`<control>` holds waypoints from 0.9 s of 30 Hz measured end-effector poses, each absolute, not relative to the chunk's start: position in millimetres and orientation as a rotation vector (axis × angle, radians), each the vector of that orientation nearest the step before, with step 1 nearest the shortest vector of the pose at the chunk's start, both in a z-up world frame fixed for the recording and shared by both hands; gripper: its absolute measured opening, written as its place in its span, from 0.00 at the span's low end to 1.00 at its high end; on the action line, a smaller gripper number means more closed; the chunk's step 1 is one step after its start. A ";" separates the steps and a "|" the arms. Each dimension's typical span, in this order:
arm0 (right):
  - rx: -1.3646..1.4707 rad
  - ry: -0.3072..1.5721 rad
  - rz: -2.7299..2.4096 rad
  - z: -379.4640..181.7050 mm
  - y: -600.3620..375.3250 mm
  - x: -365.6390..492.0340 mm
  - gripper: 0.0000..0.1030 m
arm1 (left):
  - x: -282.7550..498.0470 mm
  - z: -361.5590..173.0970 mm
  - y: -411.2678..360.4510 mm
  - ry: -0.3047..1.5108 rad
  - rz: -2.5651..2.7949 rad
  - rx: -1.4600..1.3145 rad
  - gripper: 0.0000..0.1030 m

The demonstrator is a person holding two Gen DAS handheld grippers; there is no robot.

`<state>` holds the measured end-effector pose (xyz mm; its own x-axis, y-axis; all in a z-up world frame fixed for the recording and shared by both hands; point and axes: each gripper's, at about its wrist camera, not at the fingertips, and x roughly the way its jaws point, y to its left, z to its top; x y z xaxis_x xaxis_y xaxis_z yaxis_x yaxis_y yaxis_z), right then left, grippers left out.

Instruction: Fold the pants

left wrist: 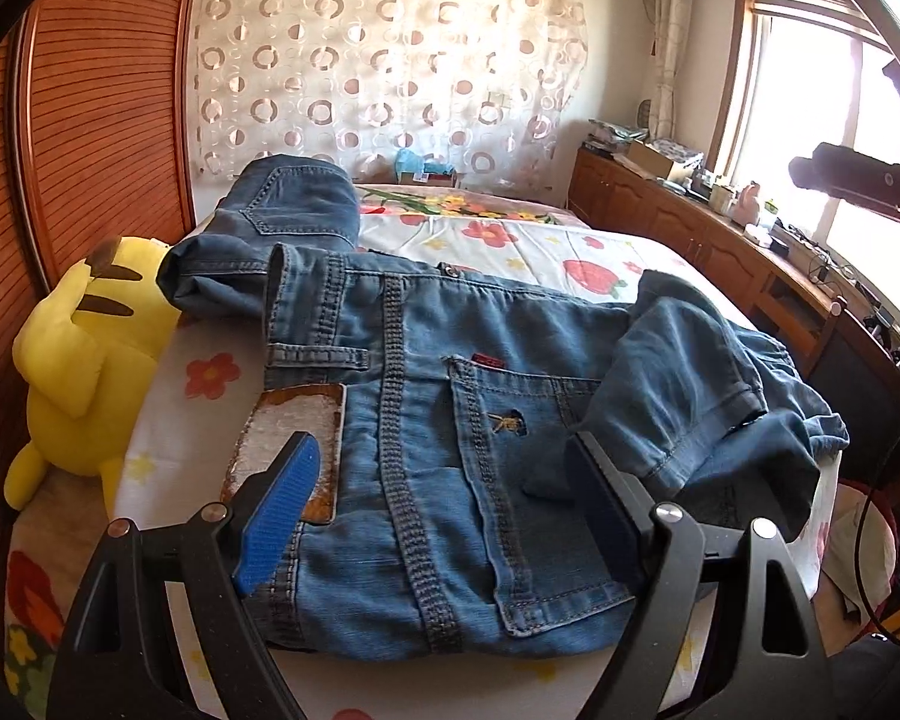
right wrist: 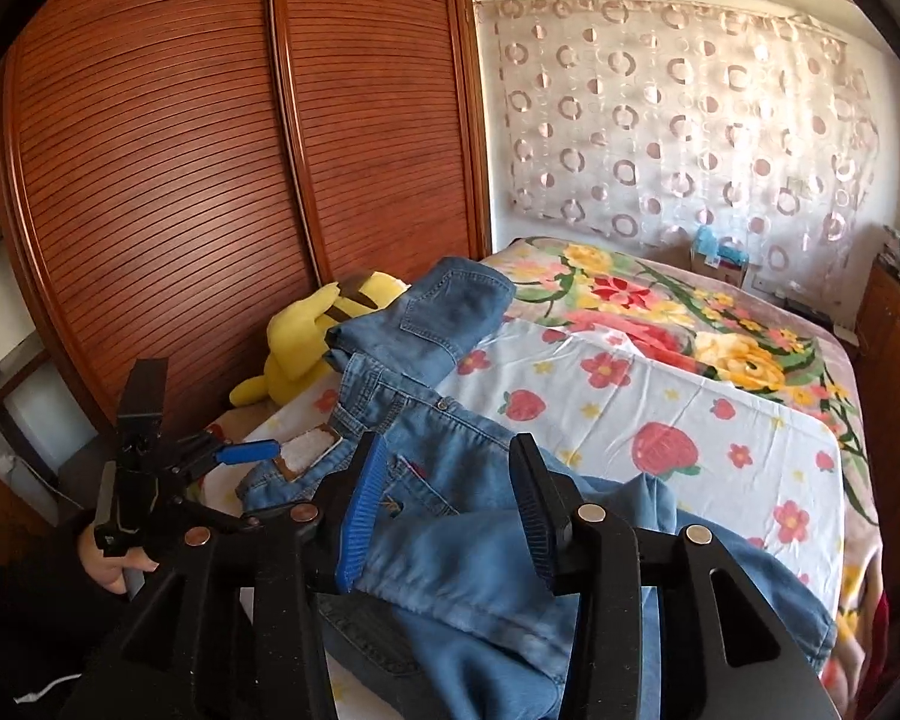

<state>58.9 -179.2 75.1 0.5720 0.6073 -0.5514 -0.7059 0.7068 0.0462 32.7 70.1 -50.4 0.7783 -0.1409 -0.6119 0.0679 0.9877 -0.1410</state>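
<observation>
Blue denim pants (left wrist: 450, 396) lie partly folded on the bed, waistband to the left with a leather patch (left wrist: 294, 438), back pocket facing up. One leg end (left wrist: 708, 396) is folded over the right side. My left gripper (left wrist: 444, 480) is open above the waist end, holding nothing. In the right wrist view the pants (right wrist: 468, 546) lie under my right gripper (right wrist: 444, 480), which is open over the folded leg fabric. The left gripper (right wrist: 234, 456) shows at the left by the patch.
A second folded pair of jeans (left wrist: 288, 204) lies farther back on the floral bedsheet (left wrist: 510, 240). A yellow plush toy (left wrist: 84, 348) sits at the bed's left edge by a wooden wardrobe (right wrist: 210, 150). A wooden cabinet (left wrist: 720, 252) runs under the window on the right.
</observation>
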 end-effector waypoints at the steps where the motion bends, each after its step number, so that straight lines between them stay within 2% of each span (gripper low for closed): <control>1: -0.187 0.569 0.775 74.8 -179.9 58.3 0.43 | 32.9 -50.6 69.4 0.671 -0.115 -0.113 0.82; 7: -0.201 0.566 0.720 60.5 -187.0 57.8 0.43 | 37.3 -54.6 57.9 0.685 -0.145 -0.102 0.82; 16: -0.199 0.680 0.606 13.2 -208.4 71.1 0.47 | 32.7 -52.8 24.5 0.672 -0.237 -0.066 0.82; 22: -0.139 0.766 0.597 -13.3 -215.4 79.3 0.47 | 37.0 -57.2 5.0 0.688 -0.335 -0.042 0.69; 27: -0.100 0.832 0.602 -32.3 -215.5 90.2 0.47 | 48.4 -70.2 -6.9 0.736 -0.369 -0.005 0.67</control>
